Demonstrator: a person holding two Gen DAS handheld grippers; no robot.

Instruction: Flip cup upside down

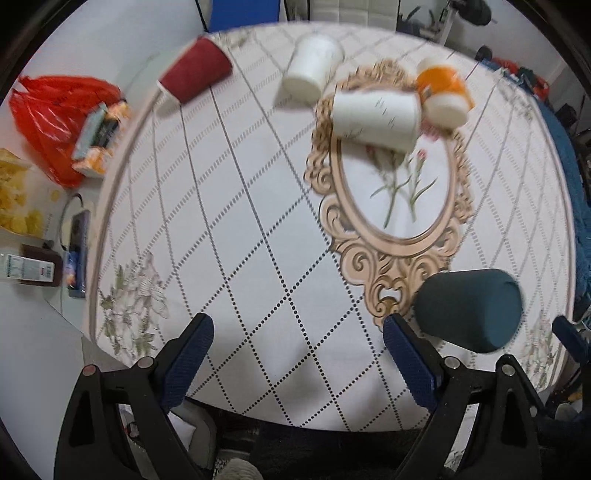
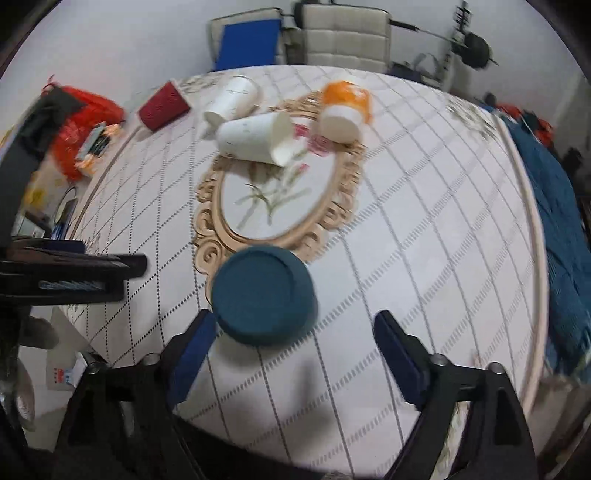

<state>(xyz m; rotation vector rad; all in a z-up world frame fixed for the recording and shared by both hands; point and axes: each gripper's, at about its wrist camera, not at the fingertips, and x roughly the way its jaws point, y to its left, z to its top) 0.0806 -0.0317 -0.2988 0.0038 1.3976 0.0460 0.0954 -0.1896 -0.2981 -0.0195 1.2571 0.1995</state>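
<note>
A dark teal cup (image 2: 264, 295) stands bottom-up on the patterned tablecloth (image 2: 406, 258), its recessed base facing the camera. My right gripper (image 2: 295, 325) is open above it, and the cup sits just ahead of the blue fingers (image 2: 195, 343), close to the left one with no pad pressing on it. In the left wrist view the same teal cup (image 1: 469, 310) is off to the right of my left gripper (image 1: 297, 328), which is open and empty over bare cloth. The left gripper's black body (image 2: 74, 273) shows at the left edge of the right wrist view.
Far across the table are a white cup on its side (image 2: 255, 138), a second white cup (image 2: 232, 99), a red cup (image 2: 162, 107) and an orange cup (image 2: 345, 107). A red bag (image 1: 59, 118) lies beyond the left table edge, chairs (image 2: 343, 33) behind, blue cloth (image 2: 554, 206) at right.
</note>
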